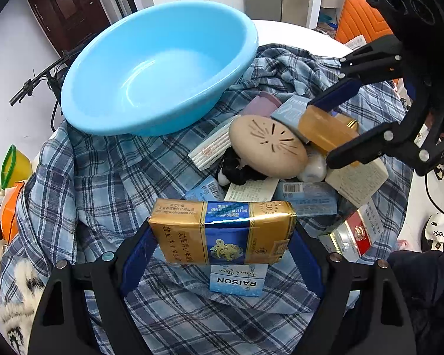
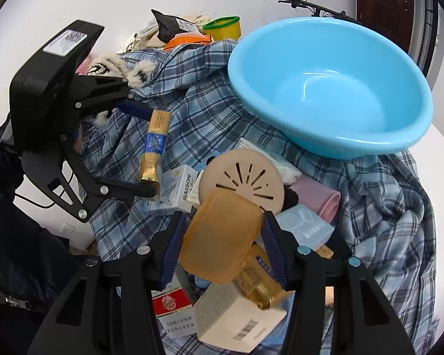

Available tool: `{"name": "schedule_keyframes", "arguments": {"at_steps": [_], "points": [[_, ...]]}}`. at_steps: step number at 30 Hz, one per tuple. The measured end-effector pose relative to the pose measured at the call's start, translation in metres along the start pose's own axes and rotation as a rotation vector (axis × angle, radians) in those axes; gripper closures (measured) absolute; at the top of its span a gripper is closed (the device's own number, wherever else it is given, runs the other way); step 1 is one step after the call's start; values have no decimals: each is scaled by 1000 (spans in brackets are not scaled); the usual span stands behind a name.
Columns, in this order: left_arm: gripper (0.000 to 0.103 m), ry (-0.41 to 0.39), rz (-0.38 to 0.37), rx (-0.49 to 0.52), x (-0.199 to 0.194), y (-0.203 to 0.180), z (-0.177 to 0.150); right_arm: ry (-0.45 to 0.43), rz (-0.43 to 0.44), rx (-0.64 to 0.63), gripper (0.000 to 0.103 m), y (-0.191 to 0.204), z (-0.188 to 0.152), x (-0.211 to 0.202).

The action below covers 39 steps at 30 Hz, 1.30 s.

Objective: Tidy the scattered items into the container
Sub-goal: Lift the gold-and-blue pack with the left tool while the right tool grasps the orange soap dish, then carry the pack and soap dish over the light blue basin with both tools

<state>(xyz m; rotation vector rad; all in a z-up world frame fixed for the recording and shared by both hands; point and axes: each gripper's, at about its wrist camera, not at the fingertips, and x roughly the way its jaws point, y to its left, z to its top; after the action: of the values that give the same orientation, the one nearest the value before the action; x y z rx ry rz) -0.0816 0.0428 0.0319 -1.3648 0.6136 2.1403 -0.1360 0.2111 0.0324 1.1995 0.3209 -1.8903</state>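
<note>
An empty light-blue basin (image 1: 151, 71) (image 2: 325, 88) rests on a blue plaid shirt (image 1: 103, 183) at the back. My left gripper (image 1: 223, 224) (image 2: 151, 152) is shut on a gold-and-blue cigarette pack (image 1: 231, 245) (image 2: 155, 142), held above a RAISON box (image 1: 236, 281). To its right, my right gripper (image 2: 223, 219) (image 1: 322, 133) is shut on an amber soap bar (image 2: 219, 239) (image 1: 325, 130), tilted over the pile. A beige round vented disc (image 1: 269, 145) (image 2: 242, 180) lies just beyond the soap.
The pile also holds a red-and-white cigarette pack (image 1: 352, 236), a white barcoded box (image 2: 239, 319), a light-blue box (image 2: 307, 227) and a pink item (image 2: 319, 198). A yellow cup (image 2: 225, 26) and bags lie beyond the shirt. An orange chair (image 1: 361, 20) stands behind the white table (image 1: 296, 32).
</note>
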Motion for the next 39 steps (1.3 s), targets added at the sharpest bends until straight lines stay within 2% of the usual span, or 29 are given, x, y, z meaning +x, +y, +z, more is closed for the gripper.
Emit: {"name": "schedule_keyframes", "arguments": {"at_steps": [4,8,13,17,20,25,29,35,39], "points": [[16,-5,15,-3,-2,-4,-1,-7,-11,24,52,0,-5,-4],[16,-51,39,-34,-13,0,5,-50,-44,48,52,-4,-6,-20],[16,-166,96,-72,-48,8,21,-216,-106,89,52,-6,4,-66],[16,-330,234,-133,-92,19,24,-366,-178,121,52,-3,6,-113],[16,-402,299,-211,-110,29,15,-448,-234,130,52,10,1,-140],[16,-444,257,-283,-120,31,4,-533,-313,109,52,30,-12,-156],[16,-478,258,-308,-123,28,6,-544,-328,122,52,34,-10,-155],[16,-526,312,-343,-119,44,38,-619,-351,152,52,20,13,-158],[16,-548,293,-365,-113,65,73,-637,-397,196,52,-11,44,-152]]}}
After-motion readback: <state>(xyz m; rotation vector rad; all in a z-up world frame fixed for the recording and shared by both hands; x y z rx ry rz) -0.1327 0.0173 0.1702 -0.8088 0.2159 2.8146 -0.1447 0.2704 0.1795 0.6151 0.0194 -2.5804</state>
